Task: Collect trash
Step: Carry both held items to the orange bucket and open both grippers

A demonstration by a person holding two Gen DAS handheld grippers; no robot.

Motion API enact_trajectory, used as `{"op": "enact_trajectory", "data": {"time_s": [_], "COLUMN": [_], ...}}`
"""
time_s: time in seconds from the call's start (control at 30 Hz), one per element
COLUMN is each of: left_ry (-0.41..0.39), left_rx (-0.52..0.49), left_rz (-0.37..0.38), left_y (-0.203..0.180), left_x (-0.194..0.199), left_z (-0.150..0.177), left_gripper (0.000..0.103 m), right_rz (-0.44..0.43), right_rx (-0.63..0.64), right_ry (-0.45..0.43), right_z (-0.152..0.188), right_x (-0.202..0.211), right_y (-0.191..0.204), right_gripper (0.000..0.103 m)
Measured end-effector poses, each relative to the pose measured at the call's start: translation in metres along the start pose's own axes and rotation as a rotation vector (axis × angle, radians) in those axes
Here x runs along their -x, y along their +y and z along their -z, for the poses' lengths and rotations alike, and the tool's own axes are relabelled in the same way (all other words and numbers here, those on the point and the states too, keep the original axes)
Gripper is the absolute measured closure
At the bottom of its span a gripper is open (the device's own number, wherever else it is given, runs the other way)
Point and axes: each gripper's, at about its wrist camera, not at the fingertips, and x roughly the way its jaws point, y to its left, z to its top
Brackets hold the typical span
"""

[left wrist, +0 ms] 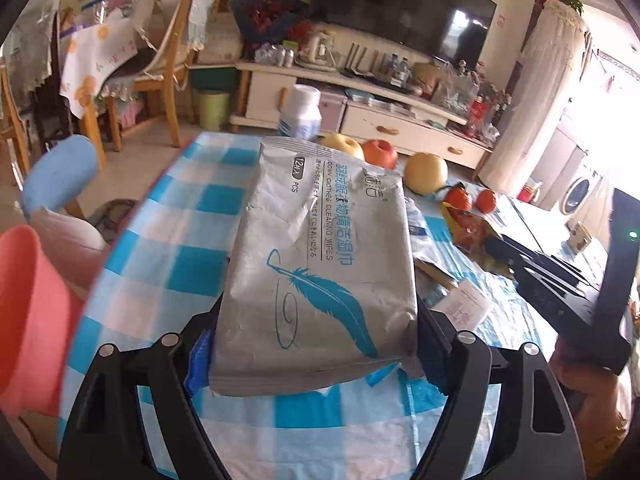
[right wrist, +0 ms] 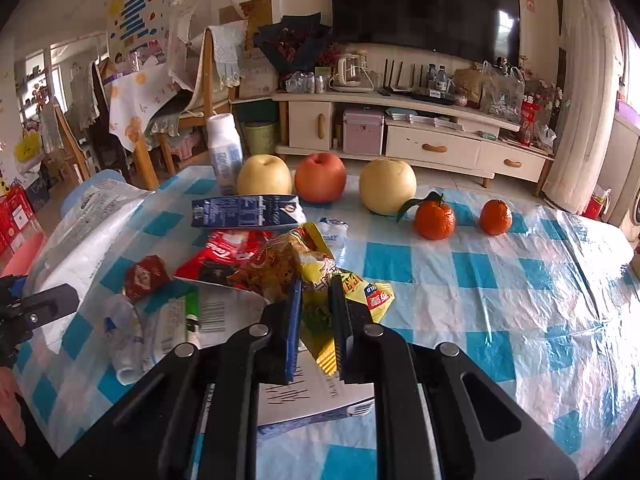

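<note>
**Two loose grips over a crowded counter**

The left gripper (left wrist: 316,332) has its fingers clenched on the lower end of a grey wipes packet (left wrist: 320,256), which stands up off the checked counter (left wrist: 168,240) and leans away from the camera. Only the bottom edge is pinched, so most of the packet hangs free above the grip. It looks soft and slack; a quick swing toward the pink bin (left wrist: 28,320) at the left edge could make it fold over or slide out of the fingers.

The right gripper (right wrist: 316,320) is closed on a yellow snack wrapper (right wrist: 320,292) at the near side of the trash pile (right wrist: 240,264). The wrapper is crumpled and partly overlaps the red wrapper (right wrist: 228,252) and other litter next to it. Whether they are caught together I cannot tell. If they are, lifting may drag neighbours along and scatter them, or push the crushed plastic bottle (right wrist: 124,336) off the near edge.

The fruit sits just behind the pile: two pears (right wrist: 264,176), an apple (right wrist: 320,176) and two tangerines (right wrist: 434,216). All are round and unsecured, so a wide sweep could set them rolling. The white bottle (right wrist: 225,148) stands upright beside the left pear and could be knocked over easily. The blue carton (right wrist: 246,210) lies flat and seems stable.
</note>
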Motion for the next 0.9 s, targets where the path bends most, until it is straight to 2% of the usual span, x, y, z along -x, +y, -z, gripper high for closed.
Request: {"op": "enact_trajectory", "data": {"time_s": [0.17, 0.3, 0.43, 0.6, 0.7, 0.9], "left_ry": [-0.059, -0.108, -0.159, -0.148, -0.136, -0.110], "left_rx": [0.031, 0.109, 0.200, 0.391, 0.496, 0.642], "left_rz": [-0.071, -0.131, -0.257, -0.351, -0.412, -0.453], "left_y": [0.030, 0.070, 0.124, 0.206, 0.249, 0.303], "left_x": [0.020, 0.039, 0.061, 0.075, 0.079, 0.081], "left_z": [-0.009, -0.017, -0.023, -0.019, -0.011, 0.006], "left_gripper": [0.023, 0.023, 0.023, 0.023, 0.023, 0.021], "right_rz": [-0.071, -0.171, -0.290, -0.417, -0.458, -0.521], "right_rx": [0.010, 0.057, 0.113, 0.251, 0.329, 0.379], "right_ry": [-0.019, -0.027, -0.033, -0.033, -0.025, 0.038], "right_z": [-0.005, -0.014, -0.026, -0.038, -0.040, -0.032], "right_x": [0.016, 0.023, 0.027, 0.025, 0.018, -0.012], "right_y": [0.042, 0.097, 0.164, 0.262, 0.314, 0.377], "right_gripper": [0.088, 0.088, 0.087, 0.087, 0.087, 0.085]}}
